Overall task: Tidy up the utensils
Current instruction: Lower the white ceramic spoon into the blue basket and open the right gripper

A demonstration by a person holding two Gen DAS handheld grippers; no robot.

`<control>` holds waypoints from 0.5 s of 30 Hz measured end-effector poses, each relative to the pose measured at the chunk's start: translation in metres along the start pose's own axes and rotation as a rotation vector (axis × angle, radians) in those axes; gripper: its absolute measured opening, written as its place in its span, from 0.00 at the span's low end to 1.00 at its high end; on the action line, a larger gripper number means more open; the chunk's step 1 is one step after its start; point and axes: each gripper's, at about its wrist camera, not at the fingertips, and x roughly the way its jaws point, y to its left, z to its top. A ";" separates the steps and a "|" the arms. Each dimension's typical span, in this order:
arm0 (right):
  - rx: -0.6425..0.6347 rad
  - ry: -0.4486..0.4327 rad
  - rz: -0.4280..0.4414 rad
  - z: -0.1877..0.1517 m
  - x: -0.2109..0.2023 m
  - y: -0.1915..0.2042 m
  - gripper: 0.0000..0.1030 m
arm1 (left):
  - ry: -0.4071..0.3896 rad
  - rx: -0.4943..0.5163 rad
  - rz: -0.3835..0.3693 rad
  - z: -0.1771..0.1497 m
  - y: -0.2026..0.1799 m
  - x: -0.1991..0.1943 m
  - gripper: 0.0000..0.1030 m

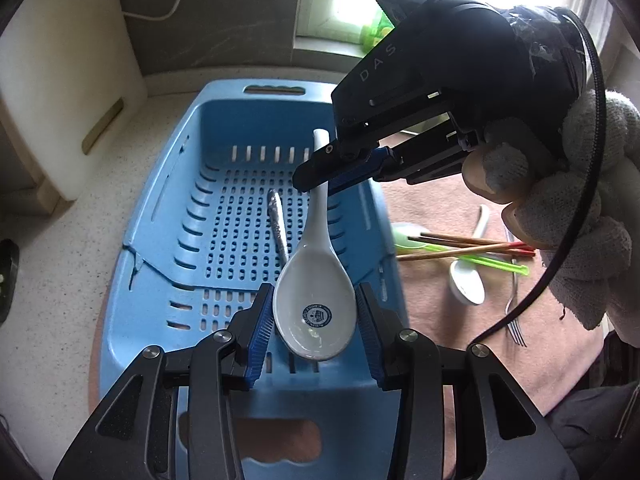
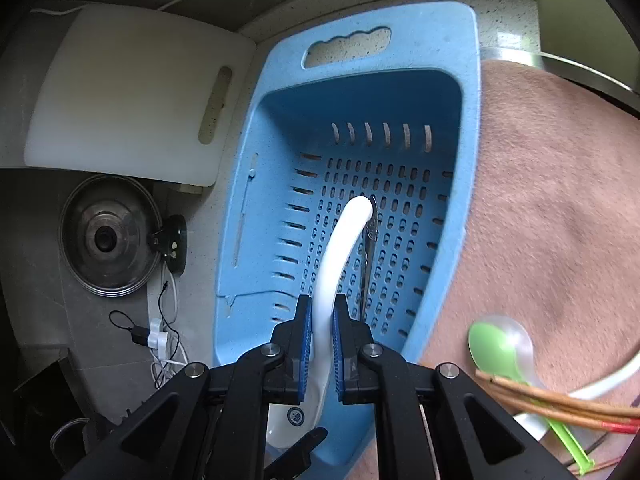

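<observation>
Holding a white ceramic soup spoon over the light-blue perforated plastic basket, both grippers share the load. The right gripper has its blue-padded fingers clamped tight on the spoon's curved handle, while the left gripper stands partly spread with the spoon's bowl between its fingers; whether those pads actually press on the bowl's sides I cannot tell. A blue round emblem shows inside the bowl. A hand in a grey knitted glove carries the right gripper, seen from the left wrist view.

Lying on the slotted basket floor beneath the spoon is a slim metal utensil with a patterned handle.

The basket sits on the speckled pale counter, partly on a brownish-pink cloth that covers the counter's right side. On that cloth, well apart from the basket, lie a second white spoon, a translucent green plastic spoon, brown wooden chopsticks with red tips, a bright green plastic stick and a metal fork. A white plastic cutting board leans at the counter's far left, with a glass pot lid beside it.
</observation>
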 end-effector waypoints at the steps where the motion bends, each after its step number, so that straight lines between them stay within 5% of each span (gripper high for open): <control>1: 0.001 0.004 -0.002 0.002 0.002 -0.001 0.09 | 0.004 -0.006 -0.004 0.000 0.002 0.002 0.38; 6: -0.011 -0.011 -0.027 0.006 0.006 0.000 0.15 | 0.042 0.016 0.004 -0.002 0.004 0.012 0.39; 10: -0.023 -0.044 -0.037 0.006 0.000 -0.002 0.36 | 0.046 0.022 -0.001 -0.002 0.004 0.011 0.39; 15: -0.065 -0.074 -0.055 -0.002 -0.014 0.002 0.36 | 0.028 0.035 -0.002 -0.002 0.002 0.000 0.39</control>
